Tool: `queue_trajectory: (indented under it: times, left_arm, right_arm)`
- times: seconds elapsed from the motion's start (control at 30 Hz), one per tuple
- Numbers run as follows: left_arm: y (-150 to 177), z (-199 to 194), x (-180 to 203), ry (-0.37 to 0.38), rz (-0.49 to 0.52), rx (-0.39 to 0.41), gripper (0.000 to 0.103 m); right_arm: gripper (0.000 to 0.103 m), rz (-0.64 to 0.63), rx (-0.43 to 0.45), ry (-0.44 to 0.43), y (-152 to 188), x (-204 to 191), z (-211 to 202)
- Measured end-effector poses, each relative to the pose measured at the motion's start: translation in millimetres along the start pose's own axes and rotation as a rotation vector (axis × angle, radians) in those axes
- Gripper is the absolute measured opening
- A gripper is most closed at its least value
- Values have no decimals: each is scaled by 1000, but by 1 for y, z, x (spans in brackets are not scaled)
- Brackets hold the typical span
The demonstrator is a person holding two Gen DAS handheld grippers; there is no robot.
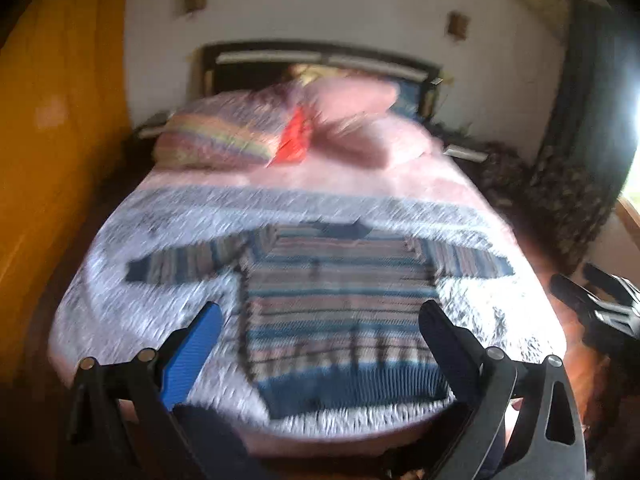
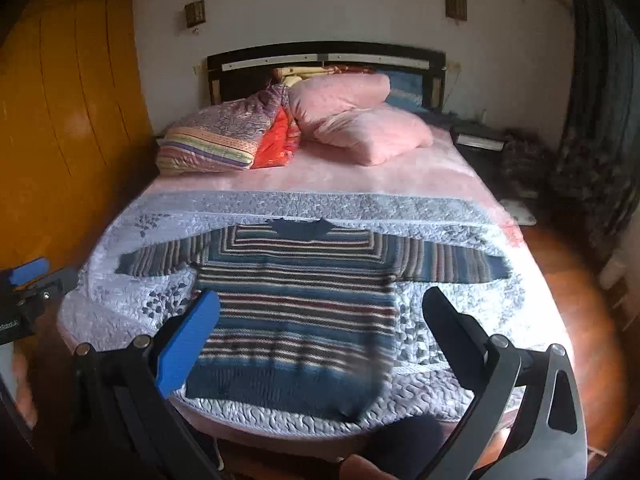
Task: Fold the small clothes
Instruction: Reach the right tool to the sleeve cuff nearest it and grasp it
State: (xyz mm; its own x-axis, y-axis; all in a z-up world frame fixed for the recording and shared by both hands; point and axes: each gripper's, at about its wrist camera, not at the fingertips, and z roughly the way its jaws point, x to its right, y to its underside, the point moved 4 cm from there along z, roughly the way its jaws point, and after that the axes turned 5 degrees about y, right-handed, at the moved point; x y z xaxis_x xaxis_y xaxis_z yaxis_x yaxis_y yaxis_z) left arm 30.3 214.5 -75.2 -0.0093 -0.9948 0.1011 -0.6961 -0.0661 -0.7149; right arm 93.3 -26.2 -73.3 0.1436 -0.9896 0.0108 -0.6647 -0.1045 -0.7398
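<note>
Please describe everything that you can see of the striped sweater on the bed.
The striped sweater looks knitted, with horizontal bands of blue, dark red and cream, a dark blue collar and a broad blue hem. It lies flat and unfolded on the pale quilt, collar toward the pillows, hem toward the foot of the bed, both sleeves spread sideways. Only the quilt touches it; neither gripper holds it.

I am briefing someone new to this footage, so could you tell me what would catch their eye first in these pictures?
A striped sweater lies flat, sleeves spread, on the pale quilt at the foot of the bed. Behind it, pink pillows and folded bedding are piled by the dark headboard. The left gripper and right gripper both hang open before the sweater.
</note>
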Motion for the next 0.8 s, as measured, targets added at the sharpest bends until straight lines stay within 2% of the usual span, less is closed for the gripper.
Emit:
queue_trajectory:
  times: [0.07,0.13,0.2,0.27,0.33,0.4,0.47,0.5,0.53,0.63,0.7,0.8]
  left_arm:
    - [4,20,-7,-23,12,-29,99]
    - [13,43,-14,5,-16,-93,99]
    - [18,61,-22,45,-64,-139,99]
    - [24,80,-32,49,-102,-174,99]
    - [28,94,-39,32,-112,-181,99]
    - [30,107,-46,47,-146,-187,99]
    - [30,117,-55,79,-204,-174,99]
    - [29,120,-59,85,-227,-160,99]
    - [28,126,-61,89,-248,-145,99]
    - [22,142,-67,108,-290,-114,99]
    - [17,154,-69,127,-325,-100,99]
    - [11,175,-66,154,-350,-126,99]
  right_arm:
    - [100,29,-62,46,4,21,33]
    - [100,56,-86,45,8,41,56]
    - [100,121,-100,46,12,74,85]
    - [100,213,-130,47,17,113,117]
    - [100,304,-153,41,24,146,141]
    - [98,438,-204,27,36,188,173]
    - [89,558,-243,0,47,228,206]
    - [73,612,-259,-5,53,249,223]
    - [64,668,-275,-18,60,267,237]
    - [63,907,-297,-97,81,328,286]
    - [64,1007,-299,-122,89,355,312]
    - [64,1152,-286,-164,101,401,353]
